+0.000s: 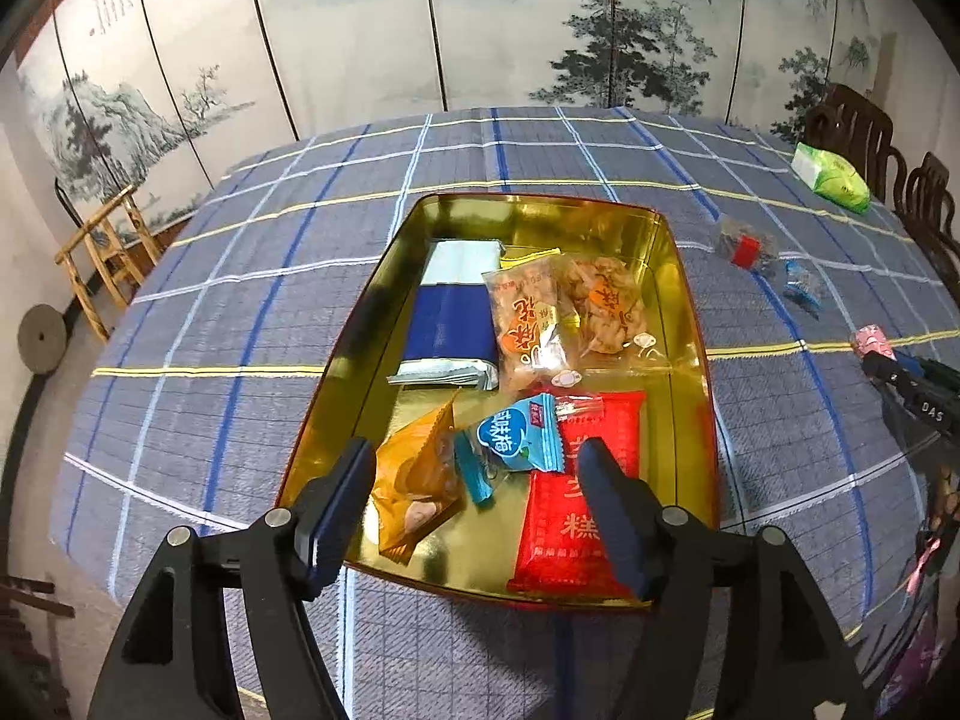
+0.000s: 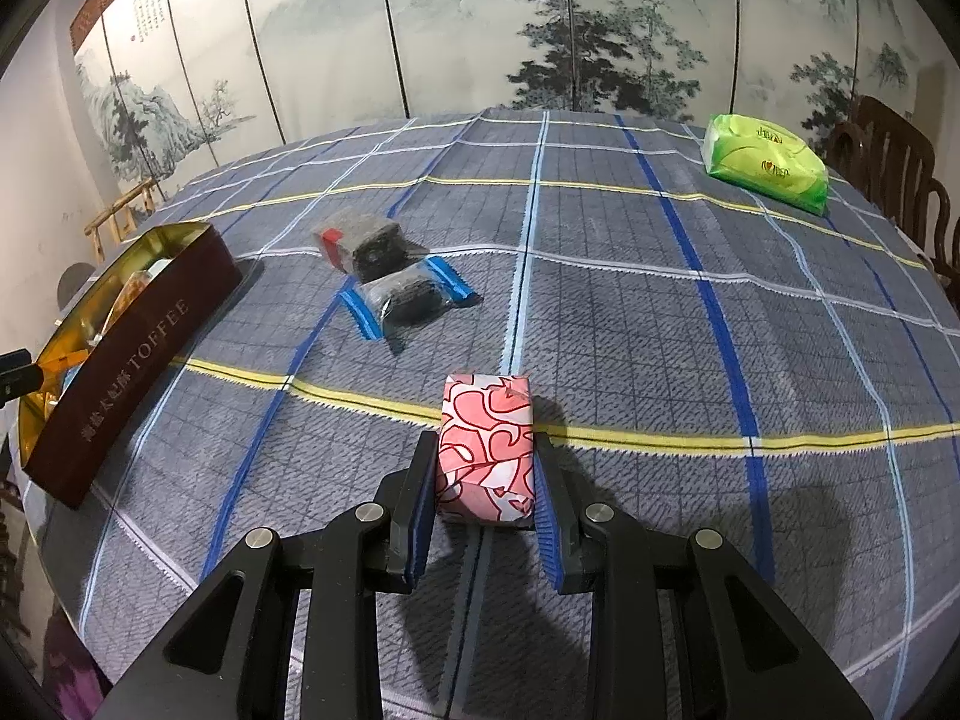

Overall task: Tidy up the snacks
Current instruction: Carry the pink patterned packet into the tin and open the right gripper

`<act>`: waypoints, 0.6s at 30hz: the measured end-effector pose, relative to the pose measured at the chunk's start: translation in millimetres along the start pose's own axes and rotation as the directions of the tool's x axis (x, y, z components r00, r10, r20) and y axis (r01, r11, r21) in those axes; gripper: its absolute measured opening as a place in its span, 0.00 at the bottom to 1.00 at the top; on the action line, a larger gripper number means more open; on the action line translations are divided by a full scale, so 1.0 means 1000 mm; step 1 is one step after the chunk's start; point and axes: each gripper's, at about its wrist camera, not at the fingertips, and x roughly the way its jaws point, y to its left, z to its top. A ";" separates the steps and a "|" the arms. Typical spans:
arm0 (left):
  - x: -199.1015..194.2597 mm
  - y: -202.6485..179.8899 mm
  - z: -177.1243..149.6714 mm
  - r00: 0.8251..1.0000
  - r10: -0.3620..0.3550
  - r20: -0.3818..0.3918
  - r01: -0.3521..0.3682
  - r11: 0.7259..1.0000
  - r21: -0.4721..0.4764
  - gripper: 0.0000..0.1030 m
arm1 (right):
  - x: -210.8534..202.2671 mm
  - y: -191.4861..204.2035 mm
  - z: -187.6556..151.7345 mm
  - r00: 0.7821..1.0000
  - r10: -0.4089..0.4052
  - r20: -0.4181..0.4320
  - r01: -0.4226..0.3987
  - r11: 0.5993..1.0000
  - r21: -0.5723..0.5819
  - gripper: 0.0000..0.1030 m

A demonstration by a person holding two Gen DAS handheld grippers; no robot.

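- My right claw (image 2: 485,483) pinches the pink-patterned snack (image 2: 487,447) between both blue pads, just above the checked cloth of the desk (image 2: 660,330).
- My left claw (image 1: 477,516) is spread wide and holds nothing, poised over the near end of the gold-lined tin (image 1: 684,276).
- The step in hand, as I judge it, is carrying the pink snack over to the tin, which sits well to the left in the right wrist view, its dark side lettered TOFFEE.
- To do it well I would keep the squeeze steady, since the wrapper looks like soft folded paper that could crumple or slip, and lift clear of the tin's wall before moving across.
- I would aim for bare gold floor; the free patches appear to be along the right side and the near left corner, beside the orange packet (image 1: 414,480), the blue candy (image 1: 522,435) and the red packet (image 1: 576,492).
- My left claw should stay out of the drop path.
- Two dark snacks remain on the cloth: one with a red tab (image 2: 363,243), one with blue ends (image 2: 408,300), touching or nearly so; I cannot tell which.
- A green pack (image 2: 765,162) lies far off near the chairs; whether it is a snack I cannot tell.
- The underside of the pink snack is hidden, so I cannot tell whether it still touches the cloth.
- What the dark wrappers hold is too murky to read.
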 end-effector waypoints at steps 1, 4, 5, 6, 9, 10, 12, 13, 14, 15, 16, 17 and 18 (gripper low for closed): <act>-0.001 -0.002 -0.001 1.000 0.009 0.002 -0.009 1.000 0.006 0.64 | -0.001 0.001 0.000 1.000 0.004 -0.003 -0.004 1.000 0.001 0.29; -0.005 -0.007 -0.002 1.000 0.027 0.009 -0.027 0.999 0.028 0.64 | -0.004 0.004 -0.004 1.000 0.019 -0.012 -0.019 1.000 0.001 0.29; -0.006 -0.008 -0.002 1.000 0.029 0.012 -0.029 0.999 0.033 0.64 | -0.006 0.004 -0.005 1.000 0.024 -0.014 -0.024 1.000 0.000 0.29; -0.008 -0.010 -0.003 0.999 0.035 0.017 -0.036 0.999 0.041 0.65 | -0.008 0.005 -0.006 0.999 0.030 -0.016 -0.030 1.000 0.000 0.29; -0.011 -0.012 -0.004 0.999 0.042 0.024 -0.043 0.998 0.051 0.65 | -0.012 0.008 -0.009 0.998 0.052 -0.024 -0.052 0.999 0.005 0.29; -0.012 -0.012 -0.004 0.999 0.041 0.026 -0.043 0.998 0.053 0.65 | -0.013 0.011 -0.009 0.998 0.055 -0.025 -0.055 0.998 0.004 0.29; -0.014 -0.012 -0.005 0.999 0.042 0.030 -0.044 0.998 0.055 0.66 | -0.015 0.015 -0.010 0.998 0.065 -0.027 -0.065 0.998 -0.001 0.29; -0.015 -0.012 -0.005 0.999 0.044 0.031 -0.046 0.997 0.054 0.66 | -0.015 0.019 -0.010 0.997 0.068 -0.027 -0.068 0.998 -0.005 0.29; -0.016 -0.012 -0.005 0.998 0.045 0.033 -0.046 0.997 0.054 0.66 | -0.017 0.021 -0.010 0.997 0.072 -0.027 -0.073 0.997 -0.009 0.29; -0.016 -0.011 -0.006 0.998 0.045 0.034 -0.047 0.997 0.054 0.66 | -0.018 0.026 -0.009 0.997 0.078 -0.027 -0.079 0.997 -0.012 0.29; -0.017 -0.011 -0.007 0.998 0.047 0.035 -0.048 0.997 0.053 0.66 | -0.019 0.027 -0.009 0.996 0.085 -0.027 -0.085 0.996 -0.013 0.29; -0.017 -0.010 -0.007 0.998 0.049 0.035 -0.051 0.997 0.052 0.66 | -0.021 0.029 -0.008 0.996 0.089 -0.026 -0.089 0.996 -0.017 0.29; -0.018 -0.009 -0.008 0.998 0.050 0.035 -0.051 0.997 0.050 0.66 | -0.021 0.035 -0.008 0.996 0.090 -0.025 -0.091 0.996 -0.021 0.29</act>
